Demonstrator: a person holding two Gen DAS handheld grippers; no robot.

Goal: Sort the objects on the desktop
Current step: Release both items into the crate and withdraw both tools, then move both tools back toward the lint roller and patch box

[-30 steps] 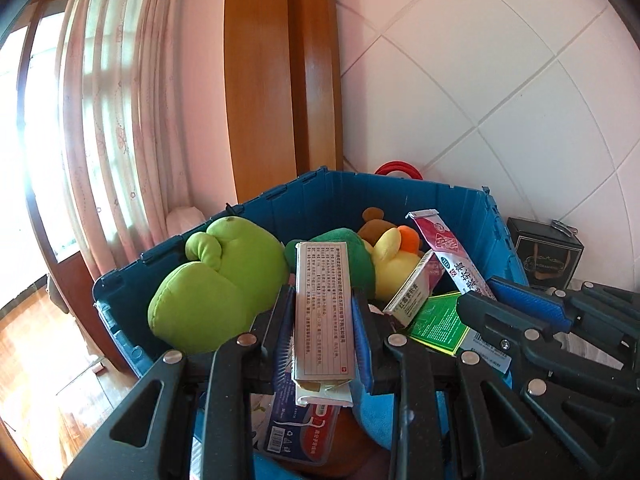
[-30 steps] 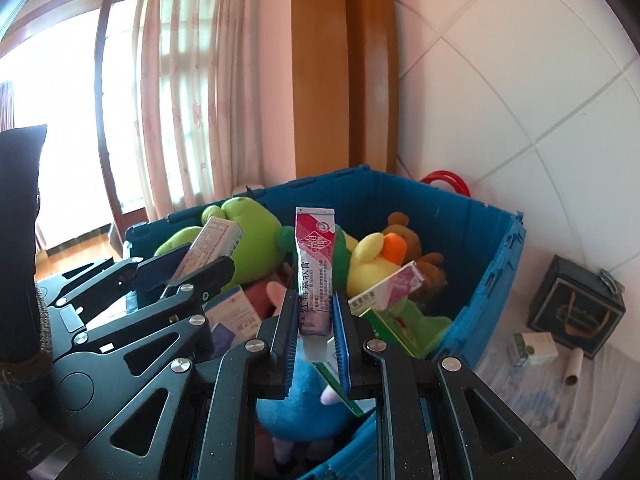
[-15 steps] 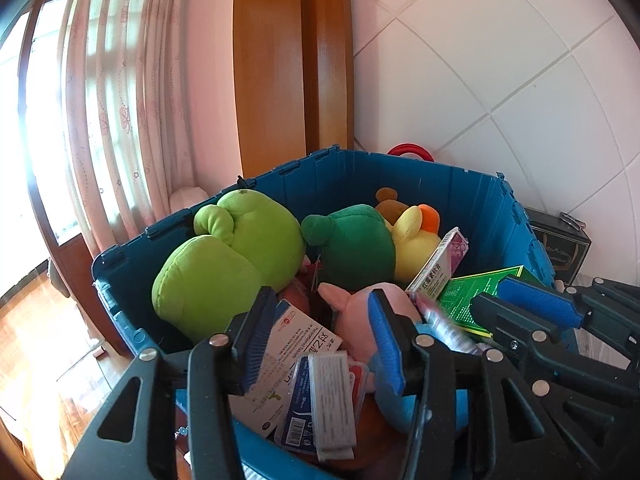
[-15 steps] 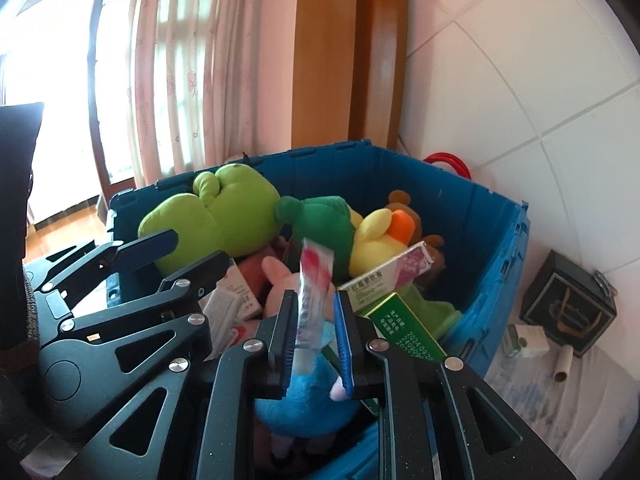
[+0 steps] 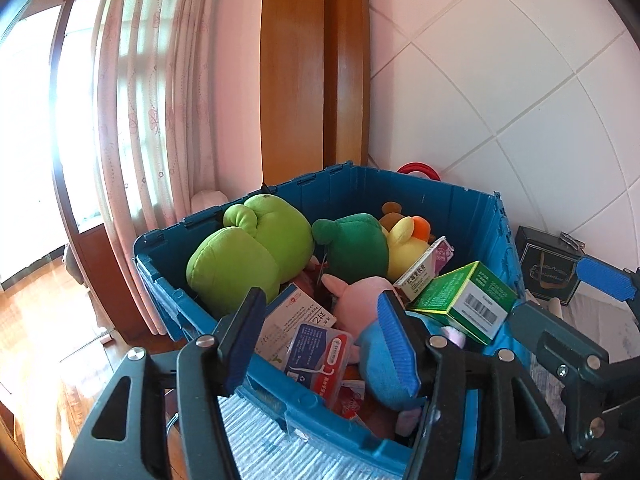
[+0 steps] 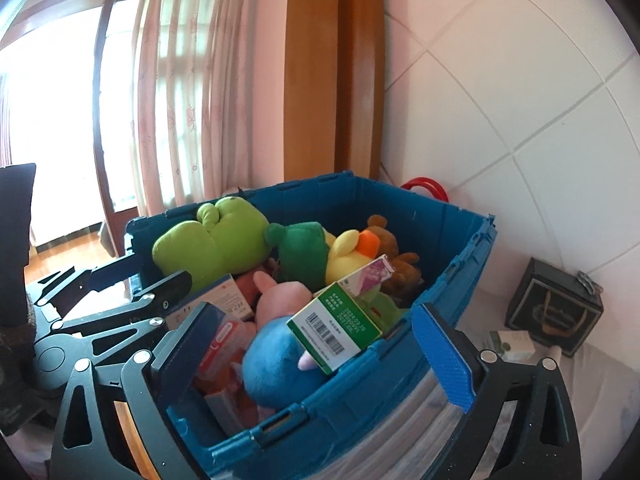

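Observation:
A blue plastic crate (image 5: 420, 200) (image 6: 436, 328) holds plush toys and small boxes. A light green plush (image 5: 248, 248) (image 6: 212, 236), a dark green plush (image 5: 356, 244), a yellow duck plush (image 6: 348, 256), a pink and blue pig plush (image 5: 380, 340) (image 6: 276, 356), a green box (image 5: 460, 300) (image 6: 336, 324) and a white box (image 5: 292, 316) lie in it. My left gripper (image 5: 324, 340) is open and empty over the crate's near edge. My right gripper (image 6: 316, 348) is open and empty above the crate; it also shows in the left wrist view (image 5: 560, 292).
A dark gift box (image 6: 556, 308) (image 5: 548, 264), a small white box (image 6: 516, 344) and a cardboard tube stand on the cloth right of the crate. A tiled wall is behind. A wooden post, curtain and window are at the left. A red handle (image 6: 426, 186) shows behind the crate.
Both grippers opened and let go: the white box from the left and the pink tube from the right dropped into the crate. Both grippers then pulled back.

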